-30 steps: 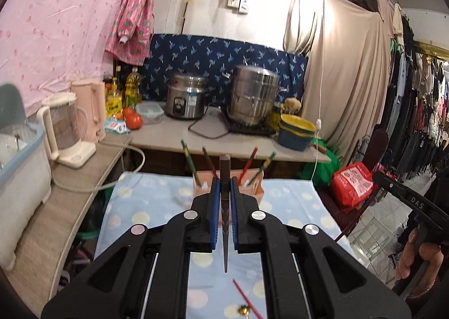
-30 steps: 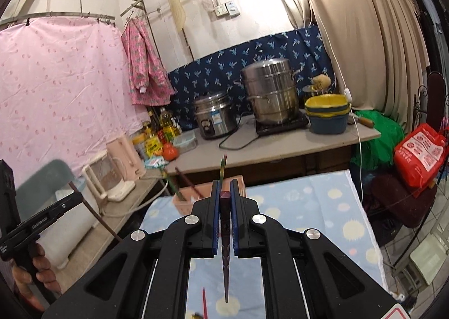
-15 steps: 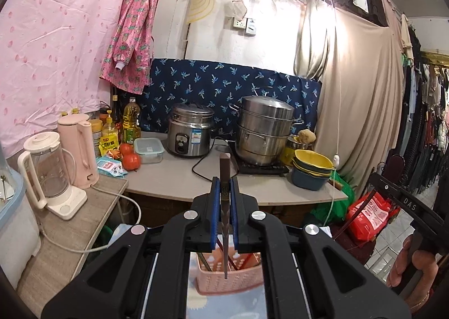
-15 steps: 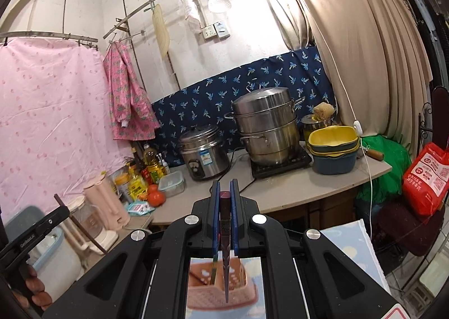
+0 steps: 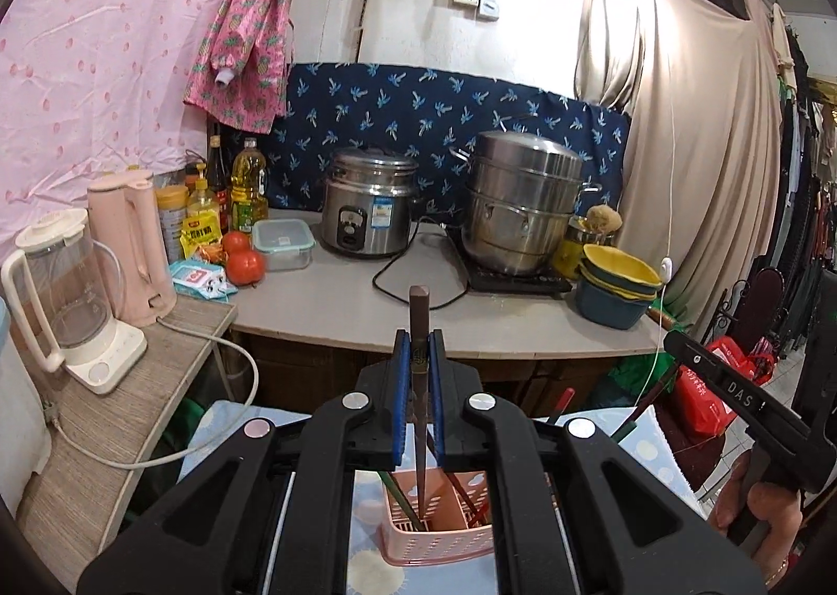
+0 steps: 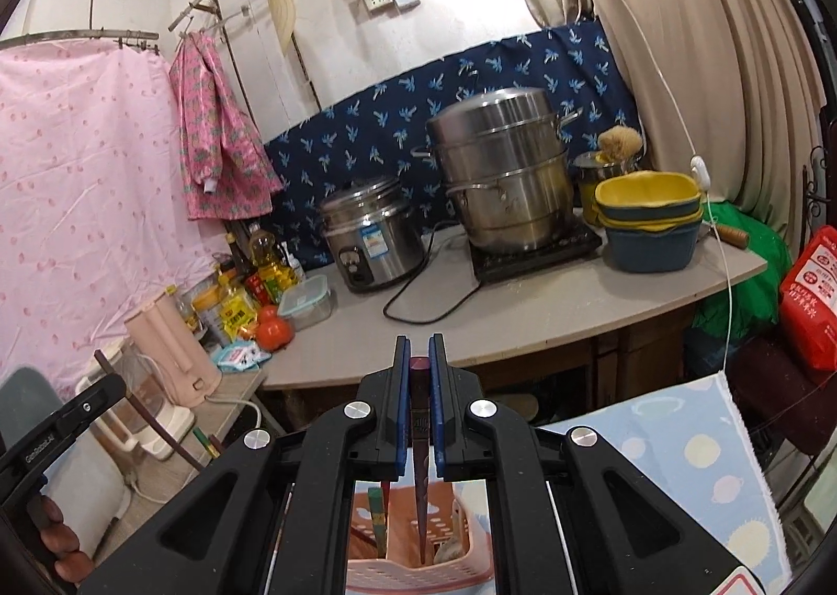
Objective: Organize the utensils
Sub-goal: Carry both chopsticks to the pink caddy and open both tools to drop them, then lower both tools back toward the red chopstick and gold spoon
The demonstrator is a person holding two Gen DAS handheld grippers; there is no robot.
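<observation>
From the left wrist camera: the left gripper [image 5: 418,386] has its two blue fingers [image 5: 400,396] clamped tight on one dark brown chopstick [image 5: 419,328], which points down into the pink basket [image 5: 437,540] sitting on the dotted blue tablecloth [image 5: 374,569]. That basket already has a few sticks in it; I count at least three, a greenish one on the left and reddish ones on the right, but the gripper hides part of it, so no exact number. Back on the table [image 5: 444,328] there's one rice cooker [image 5: 366,208], one tall steel steamer pot [image 5: 523,208], two tomatoes [image 5: 243,260], one clear lidded box [image 5: 282,242] and a stack of yellow and blue bowls [image 5: 617,286]. One pink kettle [image 5: 131,244] and one blender [image 5: 68,302] stand on the wooden shelf at left. The other gripper and the hand [image 5: 753,511] holding it show at the right edge. From the right wrist camera: the right gripper [image 6: 418,407] is pinched shut on one dark reddish chopstick [image 6: 420,480], tip down over the same pink basket [image 6: 418,563], where a green stick [image 6: 375,516] stands. Same single cooker [image 6: 371,239] and steamer [image 6: 502,171] behind.
</observation>
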